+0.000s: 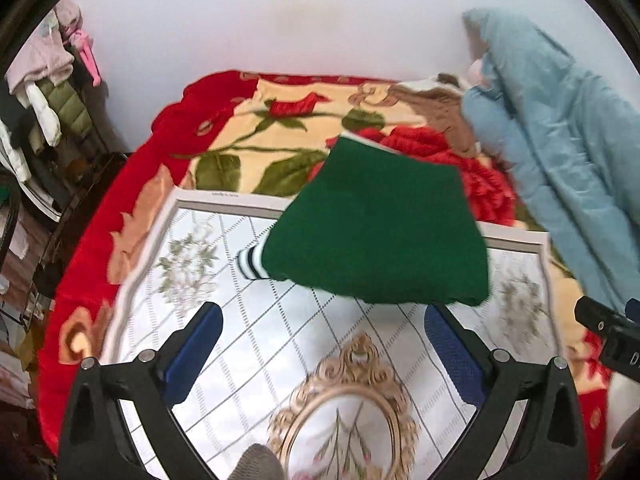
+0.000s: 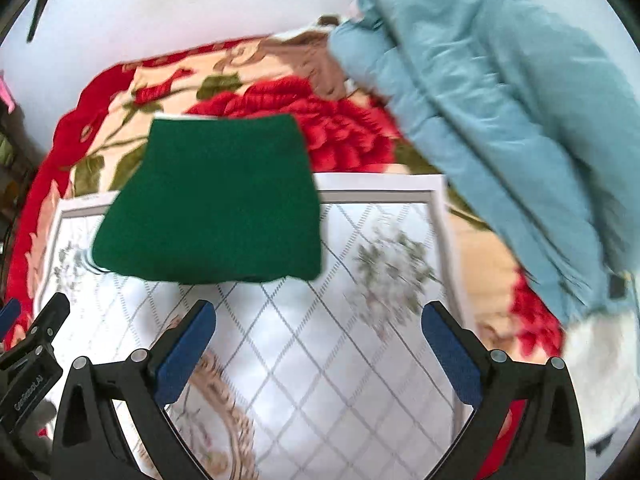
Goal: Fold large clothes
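Note:
A folded green garment (image 1: 380,224) with a white, dark-striped cuff (image 1: 250,264) showing at its left lies across the far edge of a white patterned mat (image 1: 248,320). It also shows in the right wrist view (image 2: 216,204). My left gripper (image 1: 322,320) is open and empty, just in front of the garment's near edge. My right gripper (image 2: 318,318) is open and empty, in front of the garment's right corner. The right gripper's body shows at the right edge of the left wrist view (image 1: 612,332).
The mat lies on a red floral blanket (image 1: 248,120) covering a bed. A light blue padded coat (image 2: 500,112) lies along the right side, with a brown garment (image 2: 316,64) behind it. Clothes hang at the far left (image 1: 48,80). A white wall is behind.

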Demonstrator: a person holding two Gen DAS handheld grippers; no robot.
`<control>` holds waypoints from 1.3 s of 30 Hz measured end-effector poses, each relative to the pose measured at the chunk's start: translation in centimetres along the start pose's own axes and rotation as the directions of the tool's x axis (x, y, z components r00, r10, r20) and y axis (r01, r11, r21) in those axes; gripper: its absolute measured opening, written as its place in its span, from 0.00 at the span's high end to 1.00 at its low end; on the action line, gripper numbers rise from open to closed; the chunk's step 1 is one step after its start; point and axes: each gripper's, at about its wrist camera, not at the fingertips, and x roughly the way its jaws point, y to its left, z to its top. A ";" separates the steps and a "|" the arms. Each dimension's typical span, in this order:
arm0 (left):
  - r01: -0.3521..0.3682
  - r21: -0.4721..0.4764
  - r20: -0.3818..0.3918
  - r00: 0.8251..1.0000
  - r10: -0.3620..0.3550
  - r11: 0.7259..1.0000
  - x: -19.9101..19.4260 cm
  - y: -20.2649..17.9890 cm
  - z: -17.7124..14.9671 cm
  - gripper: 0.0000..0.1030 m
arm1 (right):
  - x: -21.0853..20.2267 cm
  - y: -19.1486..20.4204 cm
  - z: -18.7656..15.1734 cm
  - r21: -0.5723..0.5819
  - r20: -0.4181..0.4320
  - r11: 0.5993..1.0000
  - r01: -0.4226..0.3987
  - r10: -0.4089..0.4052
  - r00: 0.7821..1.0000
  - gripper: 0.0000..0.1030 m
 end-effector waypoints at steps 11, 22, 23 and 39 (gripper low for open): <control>0.022 0.047 0.086 0.996 -0.026 0.999 -21.2 2.6 0.3 0.00 | -27.2 -0.3 -7.3 0.057 0.155 0.997 0.046 -0.054 0.986 0.00; -0.012 0.040 0.179 0.984 0.004 0.999 -36.6 3.7 -2.1 0.00 | -46.7 -1.4 -13.1 0.003 0.281 1.000 -0.015 0.014 0.960 0.00; -0.010 0.032 0.183 0.983 0.004 0.999 -37.4 3.7 -2.3 0.00 | -47.6 -1.6 -13.4 -0.002 0.288 1.000 -0.018 0.018 0.958 0.00; -0.014 0.025 0.259 0.966 0.007 1.000 -43.4 2.9 -4.2 0.00 | -59.4 -4.3 -17.8 -0.019 0.428 1.000 0.011 -0.002 0.904 0.00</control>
